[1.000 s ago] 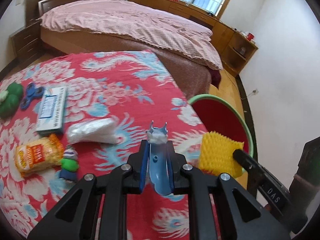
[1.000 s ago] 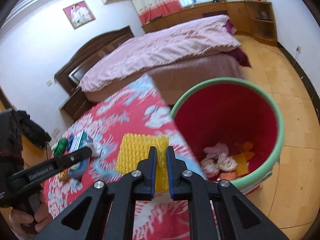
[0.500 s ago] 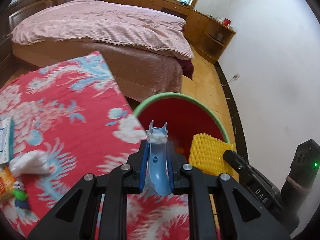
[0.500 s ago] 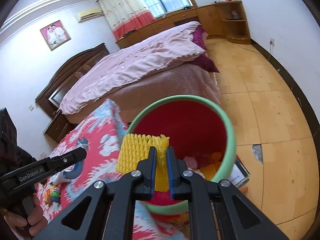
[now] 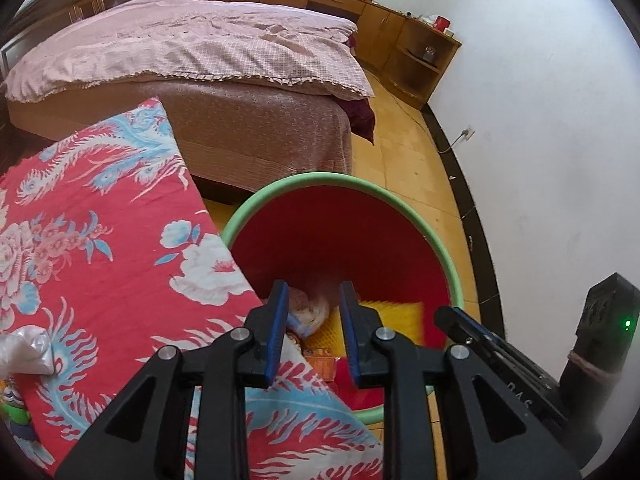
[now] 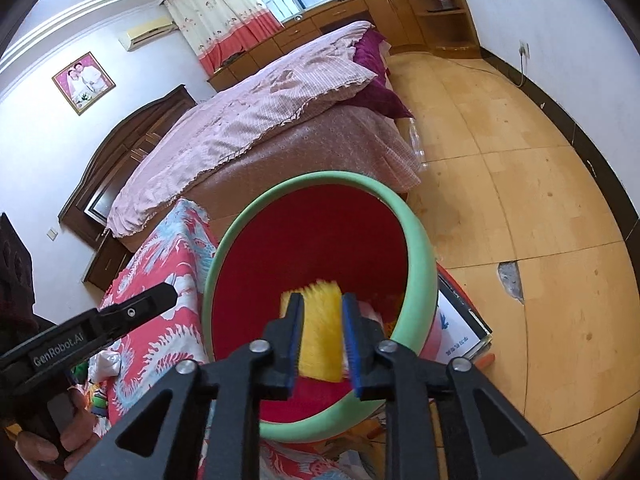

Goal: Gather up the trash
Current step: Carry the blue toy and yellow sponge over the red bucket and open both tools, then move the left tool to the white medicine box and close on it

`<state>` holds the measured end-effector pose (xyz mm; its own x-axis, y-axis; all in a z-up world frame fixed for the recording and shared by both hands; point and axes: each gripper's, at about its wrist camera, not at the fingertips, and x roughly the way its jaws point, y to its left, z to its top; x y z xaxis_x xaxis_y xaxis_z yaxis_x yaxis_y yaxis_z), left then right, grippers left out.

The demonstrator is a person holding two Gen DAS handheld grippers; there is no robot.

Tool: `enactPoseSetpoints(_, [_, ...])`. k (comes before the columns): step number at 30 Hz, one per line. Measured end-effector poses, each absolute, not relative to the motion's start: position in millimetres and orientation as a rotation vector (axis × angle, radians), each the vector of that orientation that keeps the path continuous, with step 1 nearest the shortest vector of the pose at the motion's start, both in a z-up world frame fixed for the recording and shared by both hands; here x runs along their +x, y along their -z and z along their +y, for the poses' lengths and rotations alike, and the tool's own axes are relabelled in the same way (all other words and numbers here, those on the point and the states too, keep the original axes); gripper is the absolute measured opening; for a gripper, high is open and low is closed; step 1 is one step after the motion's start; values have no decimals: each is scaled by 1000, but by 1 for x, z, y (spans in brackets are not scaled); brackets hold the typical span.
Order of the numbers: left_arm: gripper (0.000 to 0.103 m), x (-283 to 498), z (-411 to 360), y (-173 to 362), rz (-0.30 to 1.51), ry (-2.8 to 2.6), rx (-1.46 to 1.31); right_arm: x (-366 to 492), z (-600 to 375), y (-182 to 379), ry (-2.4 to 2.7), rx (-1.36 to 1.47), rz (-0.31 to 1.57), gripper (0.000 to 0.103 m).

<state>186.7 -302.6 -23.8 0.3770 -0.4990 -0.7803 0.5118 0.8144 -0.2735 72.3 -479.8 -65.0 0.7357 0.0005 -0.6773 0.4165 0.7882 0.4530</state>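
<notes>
My left gripper (image 5: 313, 334) tilted down over the green-rimmed red bucket (image 5: 404, 200), jaws just parted, empty, my right gripper (image 6: 322, 340) likewise, blurred yellow foam sheet (image 6: 320, 340) loose between its just-parted jaws.

A home bedroom: double bed (image 5: 192, 64) under a pink quilt, dark wooden headboard (image 6: 132, 136) at nine o'clock, curtained window (image 6: 256, 4) at twelve, framed portrait (image 6: 83, 82) on the wall, wooden cabinets (image 5: 400, 40).

Motion-blurred yellow foam piece (image 6: 320, 332), perhaps falling; trash in bin (image 5: 448, 264) half hidden.
</notes>
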Motion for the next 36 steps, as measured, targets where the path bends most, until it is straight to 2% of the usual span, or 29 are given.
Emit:
enactPoseSetpoints(3, [29,184,-297,22,993,632,7,70,-478,63,242,629,712,28])
enactPoseSetpoints(11, [30,174,-267,14,987,569,-30,61,-465,50,207,623,691,41])
enactPoseSetpoints(18, [34,163,-225,2,961,489,-61,57,-441,34,162,594,686,47])
enactPoseSetpoints(24, [35,161,-186,-4,948,412,-87,61,-414,23,112,560,698,52])
enactPoseSetpoints(28, [35,164,-155,-5,939,344,-97,64,-395,17,84,536,694,61])
enactPoseSetpoints(36, [35,185,-100,-4,938,235,-140,86,-361,17,29,507,741,69])
